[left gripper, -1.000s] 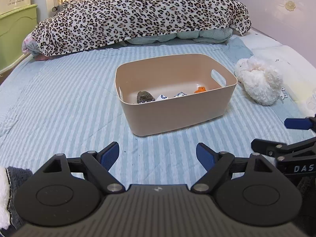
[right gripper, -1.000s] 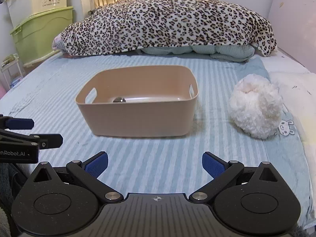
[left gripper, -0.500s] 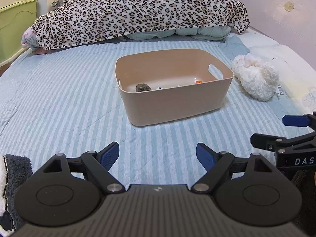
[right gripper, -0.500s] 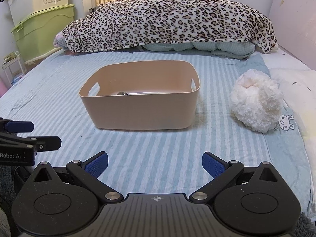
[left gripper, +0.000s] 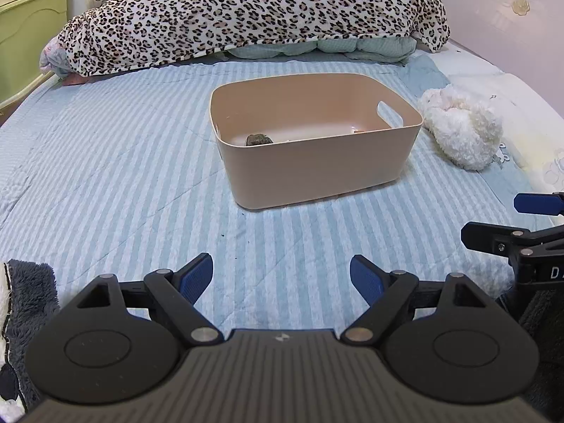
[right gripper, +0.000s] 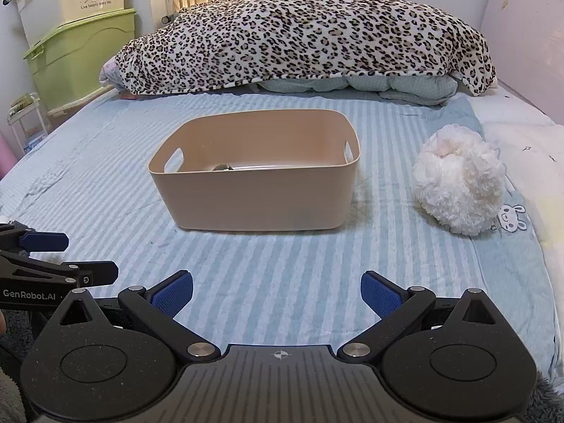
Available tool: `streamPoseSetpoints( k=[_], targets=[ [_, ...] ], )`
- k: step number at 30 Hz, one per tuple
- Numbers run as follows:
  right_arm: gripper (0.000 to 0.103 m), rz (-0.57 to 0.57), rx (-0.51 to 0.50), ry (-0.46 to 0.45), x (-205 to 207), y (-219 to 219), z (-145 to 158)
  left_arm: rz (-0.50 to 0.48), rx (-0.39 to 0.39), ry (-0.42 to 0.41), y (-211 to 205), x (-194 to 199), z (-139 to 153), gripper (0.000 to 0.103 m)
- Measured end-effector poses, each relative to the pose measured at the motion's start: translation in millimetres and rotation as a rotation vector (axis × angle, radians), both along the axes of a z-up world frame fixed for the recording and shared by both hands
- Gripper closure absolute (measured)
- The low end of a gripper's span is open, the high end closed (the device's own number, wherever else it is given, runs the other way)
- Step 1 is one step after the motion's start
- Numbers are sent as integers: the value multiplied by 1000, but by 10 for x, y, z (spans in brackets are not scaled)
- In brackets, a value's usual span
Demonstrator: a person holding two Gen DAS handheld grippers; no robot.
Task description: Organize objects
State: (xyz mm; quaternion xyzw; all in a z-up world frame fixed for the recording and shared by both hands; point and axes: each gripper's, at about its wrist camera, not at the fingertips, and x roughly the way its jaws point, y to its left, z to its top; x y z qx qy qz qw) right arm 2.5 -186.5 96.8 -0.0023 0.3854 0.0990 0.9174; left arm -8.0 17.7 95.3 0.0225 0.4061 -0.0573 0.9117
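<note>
A beige plastic bin [left gripper: 317,172] with handle cut-outs stands on the striped bed; it also shows in the right wrist view [right gripper: 257,197]. A dark rock-like object [left gripper: 259,139] lies inside it; other contents are mostly hidden by the wall. A white fluffy plush [left gripper: 461,137] lies right of the bin, also in the right wrist view [right gripper: 458,194]. My left gripper [left gripper: 282,278] is open and empty, well short of the bin. My right gripper [right gripper: 276,294] is open and empty, also short of the bin. Each gripper shows at the edge of the other's view.
A leopard-print blanket [right gripper: 306,38] is heaped at the far end of the bed. Green and white storage boxes [right gripper: 77,46] stand at the far left. A dark grey fuzzy item [left gripper: 28,296] lies at the near left. A headboard [left gripper: 500,14] runs along the right.
Both grippers have drawn back from the bin and sit lower, so less of its inside shows. Both stayed open.
</note>
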Motion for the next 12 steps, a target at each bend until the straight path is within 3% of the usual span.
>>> streamPoseSetpoints(
  k=[12],
  targets=[
    [0,-3,-3,8,15,13,-34,0,6,-2,11,-9,14,18]
  ],
)
